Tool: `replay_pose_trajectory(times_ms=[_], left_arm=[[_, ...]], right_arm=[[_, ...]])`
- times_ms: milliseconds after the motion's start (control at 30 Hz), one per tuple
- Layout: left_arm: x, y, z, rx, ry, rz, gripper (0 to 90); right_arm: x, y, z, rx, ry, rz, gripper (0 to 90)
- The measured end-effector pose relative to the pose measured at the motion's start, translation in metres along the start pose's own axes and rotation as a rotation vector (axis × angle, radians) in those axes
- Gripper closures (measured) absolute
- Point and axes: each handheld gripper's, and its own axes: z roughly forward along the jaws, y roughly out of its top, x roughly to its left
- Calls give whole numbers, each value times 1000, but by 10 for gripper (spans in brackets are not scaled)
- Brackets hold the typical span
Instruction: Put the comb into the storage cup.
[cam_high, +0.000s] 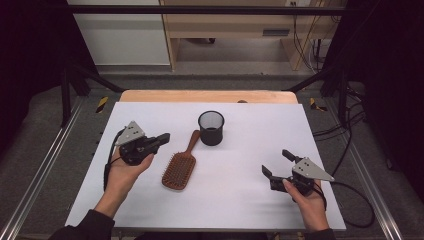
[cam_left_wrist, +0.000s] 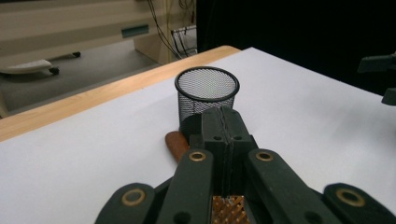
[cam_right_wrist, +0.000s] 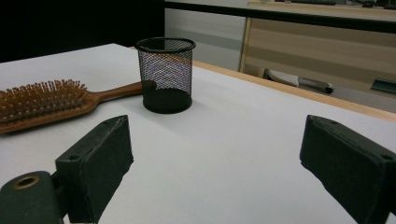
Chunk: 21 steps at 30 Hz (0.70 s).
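A wooden hairbrush (cam_high: 178, 169) lies bristles up on the white table top (cam_high: 240, 200), its handle pointing toward a black mesh cup (cam_high: 211, 128) that stands upright behind it. My left gripper (cam_high: 162, 139) hovers just left of the brush handle, jaws pressed together with nothing between them. In the left gripper view the shut left gripper (cam_left_wrist: 225, 116) is over the brush handle (cam_left_wrist: 176, 143), with the cup (cam_left_wrist: 207, 91) just beyond. My right gripper (cam_high: 276, 163) rests at the front right, jaws wide apart and empty. In the right gripper view the right gripper (cam_right_wrist: 217, 140) faces the cup (cam_right_wrist: 166, 74) and the brush (cam_right_wrist: 44, 100).
The white sheet covers a wooden table whose far edge (cam_high: 207, 96) shows behind it. Metal rails (cam_high: 45, 165) run along both sides. Cables (cam_high: 350, 150) trail on the floor to the right. A bare stretch of white surface lies between brush and right gripper.
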Motion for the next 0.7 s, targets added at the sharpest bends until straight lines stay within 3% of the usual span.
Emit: replay_pose_trajectory(times_ms=[233,400,700], left_arm=[[2,-2,38,78,-22,23,900],[7,-9,59,138,-42,48,900],[20,-24,91,247,-70,53,900]], right_arm=[[1,0,0,-2,4,2,93],[1,0,0,-3,3,3,94],[0,0,0,-9,10,9,95]])
